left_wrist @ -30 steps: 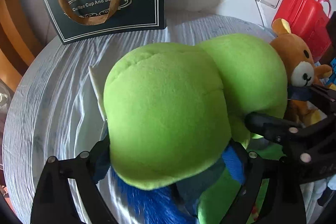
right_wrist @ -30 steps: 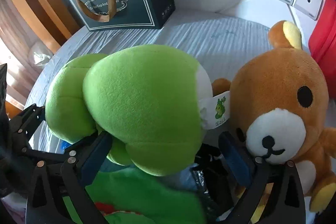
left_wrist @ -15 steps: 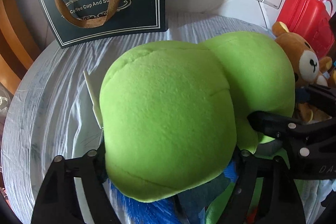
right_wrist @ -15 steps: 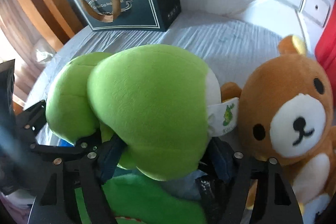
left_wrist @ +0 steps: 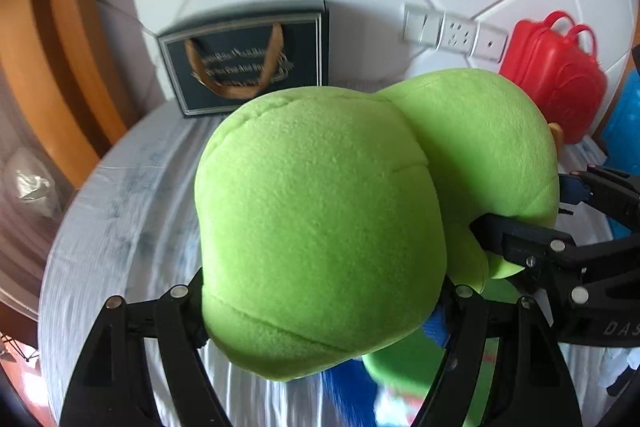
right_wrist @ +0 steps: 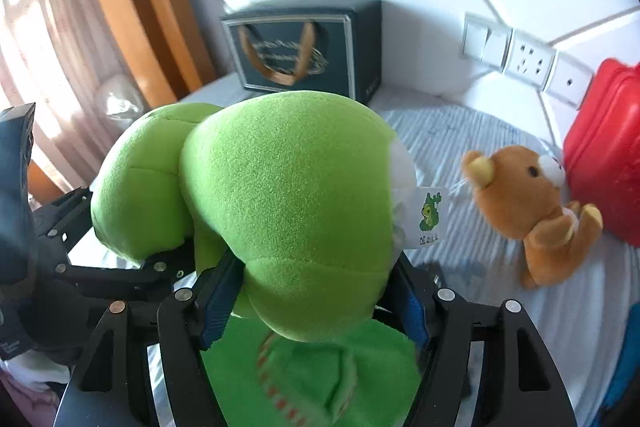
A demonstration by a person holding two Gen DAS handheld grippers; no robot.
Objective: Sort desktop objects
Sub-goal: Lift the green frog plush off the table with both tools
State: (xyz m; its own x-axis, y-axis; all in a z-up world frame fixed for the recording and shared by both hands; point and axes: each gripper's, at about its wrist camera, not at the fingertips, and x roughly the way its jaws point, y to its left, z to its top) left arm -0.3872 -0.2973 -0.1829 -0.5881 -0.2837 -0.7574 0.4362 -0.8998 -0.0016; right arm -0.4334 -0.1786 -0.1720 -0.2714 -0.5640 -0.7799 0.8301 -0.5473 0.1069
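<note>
A big green plush toy [left_wrist: 320, 227] hangs above the table, held from both sides. My left gripper [left_wrist: 324, 291] is shut on its left rounded lobe, pads pressed into the fleece. My right gripper [right_wrist: 314, 267] grips the other lobe [right_wrist: 288, 187], its jaws still closing as the blue pads squeeze the plush. A white tag [right_wrist: 430, 219] hangs from the toy's right side. Each gripper shows in the other's view: the right gripper [left_wrist: 528, 203] at the right, the left gripper [right_wrist: 116, 231] at the left. A brown teddy bear [right_wrist: 528, 211] lies on the table to the right.
The round table's white striped cloth [right_wrist: 460, 131] lies below. A dark gift bag [left_wrist: 248, 67] stands at the back against the wall. A red case [left_wrist: 556, 75] stands at the right, a blue object [left_wrist: 624, 131] beside it. Wall sockets [left_wrist: 452, 31] sit behind.
Both grippers have risen with the green plush, lifting it off the table. The right jaws narrowed onto it. The bear stayed on the table and now looks smaller and farther.
</note>
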